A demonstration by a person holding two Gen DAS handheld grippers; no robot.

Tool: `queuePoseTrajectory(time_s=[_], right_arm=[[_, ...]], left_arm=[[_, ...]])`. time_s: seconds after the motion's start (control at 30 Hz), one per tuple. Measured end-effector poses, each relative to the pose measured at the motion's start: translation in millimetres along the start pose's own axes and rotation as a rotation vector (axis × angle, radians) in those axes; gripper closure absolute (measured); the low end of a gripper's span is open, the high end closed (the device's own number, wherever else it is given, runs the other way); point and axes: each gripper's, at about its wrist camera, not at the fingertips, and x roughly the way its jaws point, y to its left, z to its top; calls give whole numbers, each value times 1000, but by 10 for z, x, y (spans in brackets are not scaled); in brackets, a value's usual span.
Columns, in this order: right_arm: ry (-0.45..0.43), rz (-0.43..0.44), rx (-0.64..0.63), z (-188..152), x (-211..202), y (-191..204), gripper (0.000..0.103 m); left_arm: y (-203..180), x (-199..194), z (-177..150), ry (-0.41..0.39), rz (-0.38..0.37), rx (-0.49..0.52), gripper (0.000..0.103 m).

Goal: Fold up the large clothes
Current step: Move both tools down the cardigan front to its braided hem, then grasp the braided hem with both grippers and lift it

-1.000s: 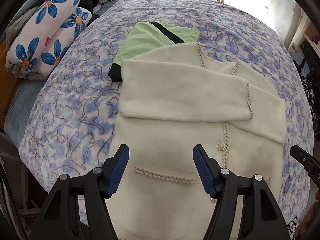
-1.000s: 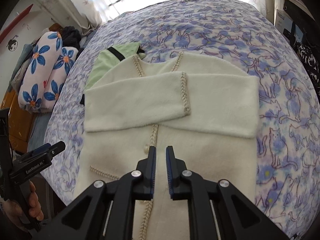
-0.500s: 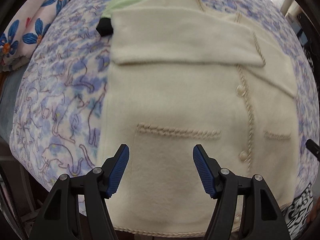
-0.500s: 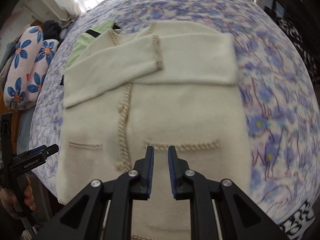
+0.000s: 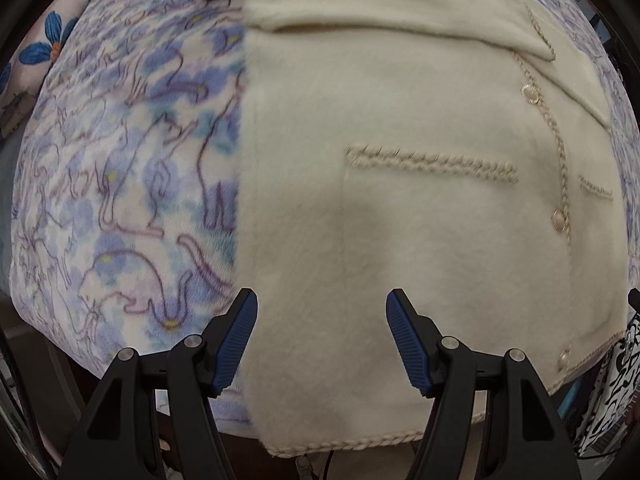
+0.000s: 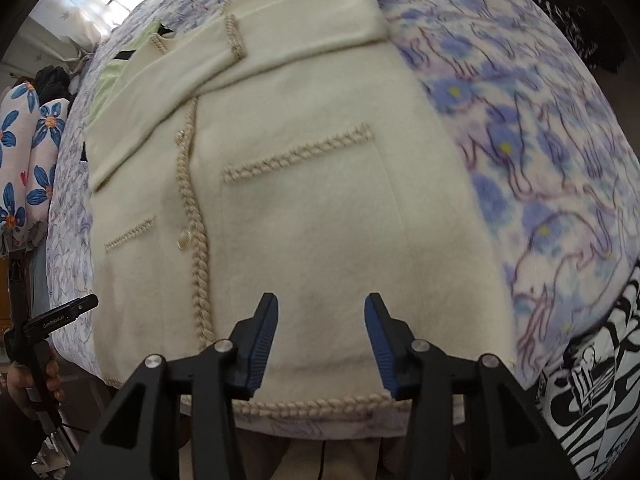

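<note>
the only writing to read is small white letters on the black handle of the left gripper [image 6: 60,316], seen at the left edge of the right wrist view; it looks like "genrobot.ai", but it is tiny.

the big cream fuzzy cardigan with rope-like trim and round buttons [image 5: 420,208] lies flat on the soft blanket with blue and purple cat drawings [image 5: 132,184]. its sleeves are folded across the chest, and its bottom hem is at the near edge of the bed.

the right wrist view shows things the left one does not: a person's hand [image 6: 24,384] around the left tool's handle, a pale green garment with black trim [image 6: 108,76] peeking out from under the cardigan's top, the bright window and a black and white patterned cloth [image 6: 592,392]. a rolled white quilt with big blue flowers [image 6: 24,160] shows well there; the left view has only a corner of it. the left wrist view shows the cardigan's left side edge up close.

both tools point down at the cardigan's lower part. the left gripper [image 5: 320,340] has its blue pads wide apart above the left side edge, with nothing pinched. the right gripper [image 6: 320,340] has just been opening; its pads stand partly apart above the hem, gripping nothing.
</note>
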Motion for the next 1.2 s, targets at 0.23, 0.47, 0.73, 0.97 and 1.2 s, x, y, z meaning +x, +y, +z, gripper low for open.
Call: queuePoseTrajectory(time_s=[0.23,0.47,0.73,0.97,1.2], right_arm=[[71,-44,1,-95,42,-400,57],[93,-117,-50,-169,37,-783,56],[91,-117,-35,-176,33,-1079,56],[161,-53,-75,-205,267,-1096,56],[223,-22,-51,-111,456,-1136,50]], left_arm=[[423,280,-381,87,-52,-91,37],[563,239,-549,48,-111,-116,35],[632,214,-808,79,-213,-124,34],[648,389,-879,87,-238,-133,26],[585,521,-786,93,-269,-135,9]])
